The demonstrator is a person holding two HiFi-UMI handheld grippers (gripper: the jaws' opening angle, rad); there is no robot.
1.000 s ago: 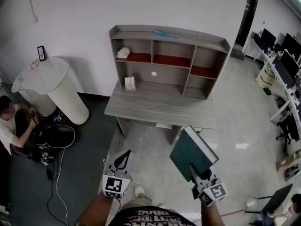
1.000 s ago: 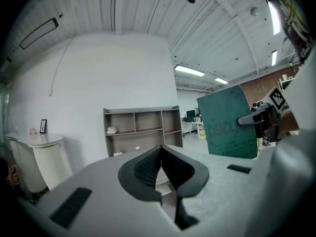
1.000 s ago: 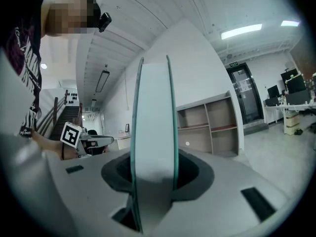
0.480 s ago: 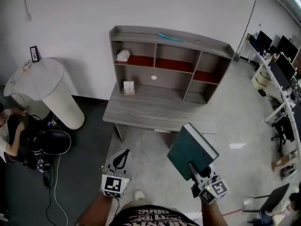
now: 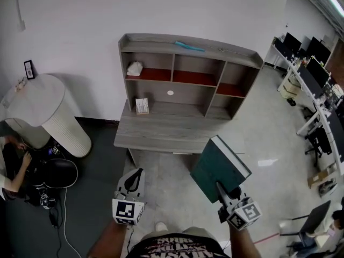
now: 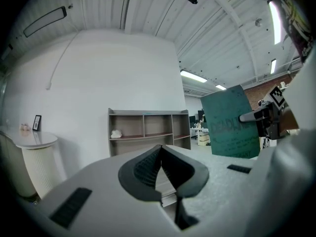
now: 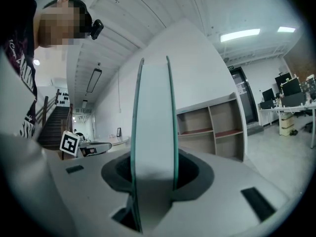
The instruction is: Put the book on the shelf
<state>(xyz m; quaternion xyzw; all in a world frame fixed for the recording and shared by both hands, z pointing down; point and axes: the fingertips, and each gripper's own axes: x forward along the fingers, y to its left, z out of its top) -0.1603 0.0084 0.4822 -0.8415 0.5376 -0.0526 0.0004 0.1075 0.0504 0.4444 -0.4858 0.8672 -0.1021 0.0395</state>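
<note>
My right gripper (image 5: 221,190) is shut on the lower edge of a dark green hardcover book (image 5: 217,167), which it holds upright and tilted over the floor in front of the desk. In the right gripper view the book's white page edge (image 7: 153,132) fills the gap between the jaws of that gripper (image 7: 153,174). The left gripper (image 5: 134,183) hangs to the book's left, shut and holding nothing, its pads (image 6: 148,167) meeting at the tips. The grey shelf unit (image 5: 183,71) stands on a desk (image 5: 172,128) against the wall ahead. From the left gripper view I see the book (image 6: 232,122) at right.
On the shelf unit are a white lump (image 5: 134,67), a small card stand (image 5: 142,106) and a teal strip on top (image 5: 189,47). A white ribbed round table (image 5: 45,109) and a seated person (image 5: 11,160) are at left. Office desks with monitors (image 5: 312,74) stand at right.
The desk and shelf have drawn slightly nearer and shifted left in the head view. Both grippers keep their pose, with the book still gripped in the right one.
</note>
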